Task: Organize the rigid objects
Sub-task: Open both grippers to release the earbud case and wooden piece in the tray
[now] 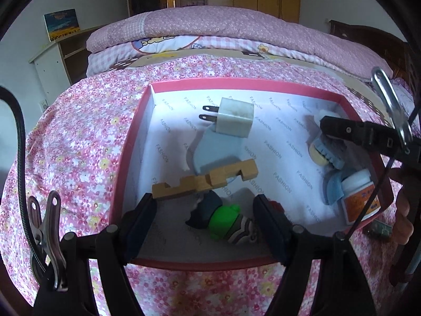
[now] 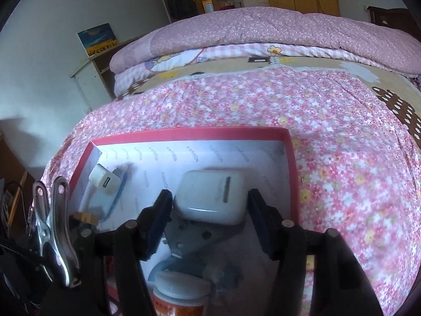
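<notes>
Here is the red-rimmed box (image 1: 131, 142) on the flowered bedspread (image 1: 86, 137), and everything is placed by it. The right gripper (image 2: 209, 205) reaches over the box's right half with a white earbud case (image 2: 210, 196) between its pads. The left pad looks to be touching the case, a sliver of gap shows at the right one, so the jaws stand parted, not pinching. The case lies toward the box's far right corner.

The left gripper (image 1: 205, 226) hangs over the box's near wall, jaws spread wide and empty, with a green-and-dark toy figure (image 1: 223, 220) lying between the fingers on the box floor. Just beyond it, mid-box, rests a notched wooden block (image 1: 205, 181), and further back a white plug adapter (image 1: 232, 118). An orange-labelled white bottle (image 1: 359, 197) lies in the near right corner.
</notes>
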`<state>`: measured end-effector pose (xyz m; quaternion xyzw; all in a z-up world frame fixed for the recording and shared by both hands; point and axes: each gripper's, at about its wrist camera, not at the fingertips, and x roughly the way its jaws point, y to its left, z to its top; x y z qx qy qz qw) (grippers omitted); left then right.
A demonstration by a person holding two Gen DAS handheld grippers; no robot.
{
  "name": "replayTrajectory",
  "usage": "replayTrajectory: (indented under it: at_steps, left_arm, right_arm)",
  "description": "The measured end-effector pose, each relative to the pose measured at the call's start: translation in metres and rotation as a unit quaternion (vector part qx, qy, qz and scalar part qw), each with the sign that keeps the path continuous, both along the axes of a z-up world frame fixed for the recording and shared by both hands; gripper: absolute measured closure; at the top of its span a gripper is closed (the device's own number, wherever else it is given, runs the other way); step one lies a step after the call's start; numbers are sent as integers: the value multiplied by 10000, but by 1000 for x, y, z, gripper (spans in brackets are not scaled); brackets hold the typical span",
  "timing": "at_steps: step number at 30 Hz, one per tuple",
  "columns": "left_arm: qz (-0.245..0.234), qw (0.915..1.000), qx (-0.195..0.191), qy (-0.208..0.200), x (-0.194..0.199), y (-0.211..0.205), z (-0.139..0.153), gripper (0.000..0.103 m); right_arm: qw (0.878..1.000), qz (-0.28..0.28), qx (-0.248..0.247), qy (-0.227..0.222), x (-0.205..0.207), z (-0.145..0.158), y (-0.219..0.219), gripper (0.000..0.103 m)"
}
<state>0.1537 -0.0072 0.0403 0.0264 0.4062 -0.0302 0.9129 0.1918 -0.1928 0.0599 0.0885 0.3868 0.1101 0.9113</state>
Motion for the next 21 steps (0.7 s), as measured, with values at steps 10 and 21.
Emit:
replayTrajectory:
  at_steps: [10,21]
  left_arm:
    - [-61,10000,-21,0,-1,-2,5,23]
    - [-218,9995,-179,-145,-17,-8,23,22]
  right_arm:
    - [9998,-19,96,-144,-16,15,-2,29]
    - [9993,135,225,-248,-43,30,-2,28]
